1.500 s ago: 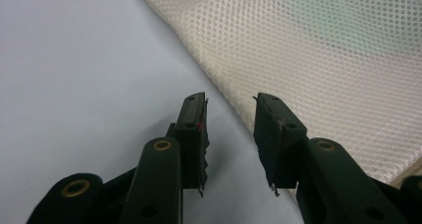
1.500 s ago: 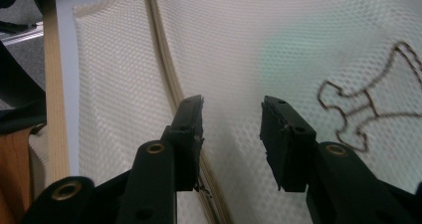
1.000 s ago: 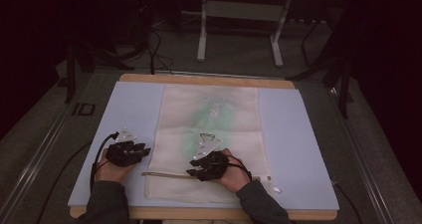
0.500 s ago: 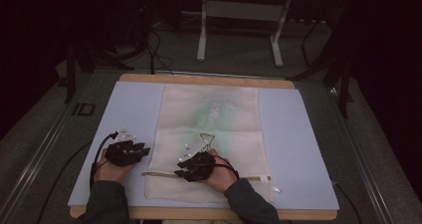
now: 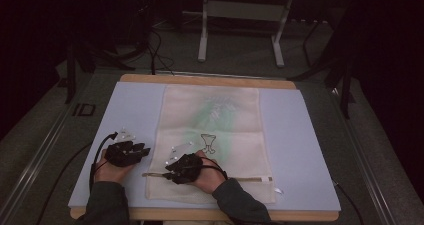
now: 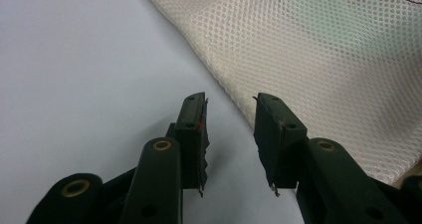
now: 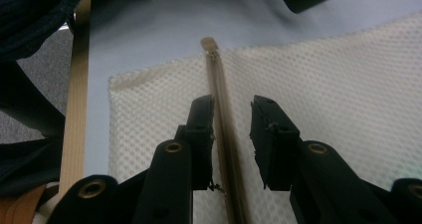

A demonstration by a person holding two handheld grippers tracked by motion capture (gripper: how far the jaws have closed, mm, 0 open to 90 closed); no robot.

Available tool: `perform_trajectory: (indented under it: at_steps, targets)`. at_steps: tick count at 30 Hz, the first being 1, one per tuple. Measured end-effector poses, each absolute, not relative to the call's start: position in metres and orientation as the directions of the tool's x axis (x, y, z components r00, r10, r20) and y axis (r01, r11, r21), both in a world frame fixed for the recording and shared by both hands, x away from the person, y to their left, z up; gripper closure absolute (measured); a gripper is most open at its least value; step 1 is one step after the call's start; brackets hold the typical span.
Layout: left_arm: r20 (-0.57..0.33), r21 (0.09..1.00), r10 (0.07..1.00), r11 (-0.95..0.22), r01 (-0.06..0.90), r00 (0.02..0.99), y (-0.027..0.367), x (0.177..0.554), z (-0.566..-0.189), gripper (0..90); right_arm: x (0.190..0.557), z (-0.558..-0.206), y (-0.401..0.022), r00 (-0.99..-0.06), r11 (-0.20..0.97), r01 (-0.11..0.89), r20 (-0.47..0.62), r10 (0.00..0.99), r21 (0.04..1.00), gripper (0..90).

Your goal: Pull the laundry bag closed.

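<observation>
While the left gripper [image 5: 131, 152] sits parked on the pale blue mat [image 5: 305, 150] just off the mesh bag's [image 5: 215, 130] left edge, the right gripper [image 5: 179, 170] has slid leftward along the bag's near end since a second ago, from about the middle of the zipper [image 5: 250, 178] to a spot near its left end. Judgement: this looks like a hunt for the zipper pull or the closed end, so opening or closing the bag is likely the job in hand, not yet started. Right gripper view: jaws narrowly apart, straddling the tan zipper [image 7: 224, 134] tape, nothing clamped; zipper's end tab lies just ahead, near the bag's corner. Left gripper view: jaws part-open, empty, over bare mat with the mesh bag [image 6: 318, 59] edge just beside them. Both hands rest low, palms down, forearms entering from the near table [image 5: 210, 80] edge; right wrist angled inward toward the left hand. Bag lies flat, centred on the mat, lengthwise away from the person.
</observation>
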State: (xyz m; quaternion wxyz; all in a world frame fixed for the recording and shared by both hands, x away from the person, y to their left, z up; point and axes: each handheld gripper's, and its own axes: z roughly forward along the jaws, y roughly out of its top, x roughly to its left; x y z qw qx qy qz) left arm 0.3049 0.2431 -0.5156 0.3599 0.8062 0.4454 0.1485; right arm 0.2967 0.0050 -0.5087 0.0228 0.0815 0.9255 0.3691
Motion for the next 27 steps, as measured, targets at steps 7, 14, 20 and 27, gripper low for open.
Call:
perform_trajectory:
  at_steps: [7, 14, 20, 27]
  targets:
    - [-0.081, 0.712, 0.823, -0.348, 0.610, 0.563, 0.242, 0.305, -0.516, 65.3, 0.296, -0.512, 0.019, -0.987, 0.716, 0.128, 0.020, 0.157, 0.687, 72.7]
    - [-0.083, 0.711, 0.824, -0.345, 0.613, 0.560, 0.243, 0.305, -0.516, 65.2, 0.296, -0.513, 0.030, -0.989, 0.716, 0.119, 0.019, 0.145, 0.688, 74.1]
    - [-0.082, 0.712, 0.824, -0.345, 0.612, 0.560, 0.244, 0.305, -0.516, 65.2, 0.298, -0.514, 0.041, -0.991, 0.717, 0.113, 0.022, 0.135, 0.688, 75.9]
    - [-0.084, 0.715, 0.828, -0.338, 0.612, 0.555, 0.245, 0.305, -0.516, 65.1, 0.297, -0.517, 0.057, -0.992, 0.714, 0.105, 0.023, 0.123, 0.692, 75.8]
